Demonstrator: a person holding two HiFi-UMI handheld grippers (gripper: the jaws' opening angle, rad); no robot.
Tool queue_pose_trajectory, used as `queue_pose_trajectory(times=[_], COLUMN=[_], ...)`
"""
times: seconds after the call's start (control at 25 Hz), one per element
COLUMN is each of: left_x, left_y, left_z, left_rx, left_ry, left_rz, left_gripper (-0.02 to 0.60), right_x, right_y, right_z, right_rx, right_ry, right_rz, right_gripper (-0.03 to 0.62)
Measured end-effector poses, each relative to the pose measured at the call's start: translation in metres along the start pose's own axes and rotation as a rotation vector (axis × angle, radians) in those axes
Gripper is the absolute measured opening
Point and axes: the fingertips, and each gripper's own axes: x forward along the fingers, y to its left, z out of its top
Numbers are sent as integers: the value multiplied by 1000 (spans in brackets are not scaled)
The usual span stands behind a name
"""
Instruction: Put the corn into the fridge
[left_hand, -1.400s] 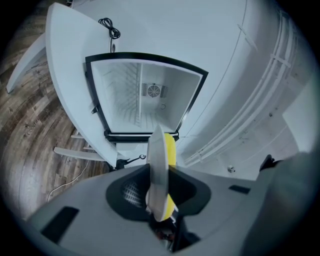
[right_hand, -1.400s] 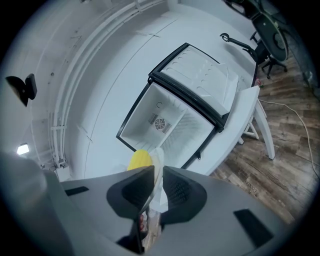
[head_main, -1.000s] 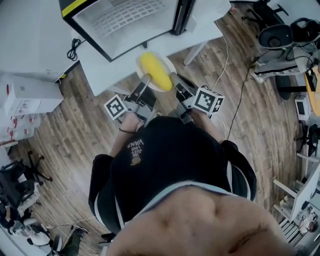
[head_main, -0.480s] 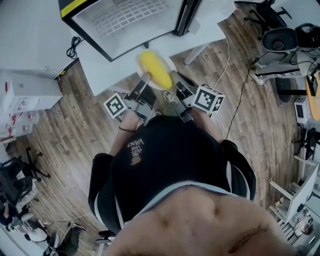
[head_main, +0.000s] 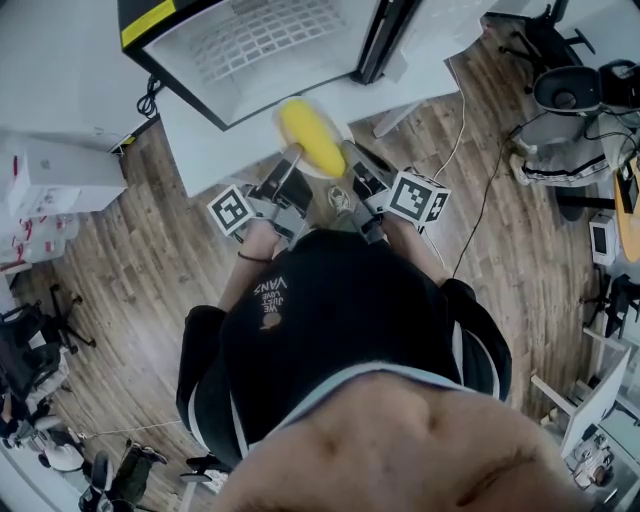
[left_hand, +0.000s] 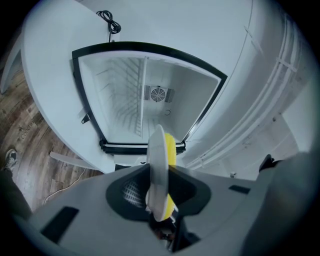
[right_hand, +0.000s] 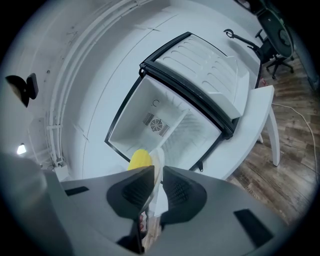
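- Low in the head view, at the centre, a person in a black shirt (head_main: 330, 320) stands on a wood floor (head_main: 130, 270).
- Just above the shirt, the left gripper (head_main: 293, 157) and the right gripper (head_main: 348, 152) reach up the frame side by side.
- The left gripper's jaws are clamped on one rim of a white plate (left_hand: 158, 165). The right gripper's jaws pinch the opposite rim.
- The corn (head_main: 311, 138), yellow, lies on the plate between the two grippers, in front of the fridge and not inside it.
- Beyond the plate, a white table (head_main: 200, 140) bears the fridge (head_main: 260, 40) at the top of the frame. Its door is open, and a wire shelf and a round fan grille (left_hand: 158, 93) show inside.
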Motion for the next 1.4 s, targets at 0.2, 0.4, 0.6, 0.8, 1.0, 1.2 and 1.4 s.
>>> queue_pose_trajectory(times=[0.2,0.4,0.6,0.8,1.0,1.2,1.4], left_x=[13,25,36,46,54,59,63], left_y=[4,6,9,12,12,12,11], left_z=[11,20,30,44,55,66,74], left_rx=[6,13,22,32,48,58,80], left_ry=[-25,-47,-75,-112,-153,-199,-243], left_rz=[6,7,9,16,17,19,18], left_gripper=[77,77,77,77,77,77,77], right_x=[13,24,37,54,68,83,94], right_y=[-10,-12,-17,-24,-27,-24,-29], right_z=[14,26,38,49,59,68,74], right_rx=[-11,-7,-17,-30,-31,-43,-54], right_ry=[22,41,61,91,126,154,192], right_rz=[3,28,51,71,98,140,162], right_gripper=[41,41,41,43,43,43,43])
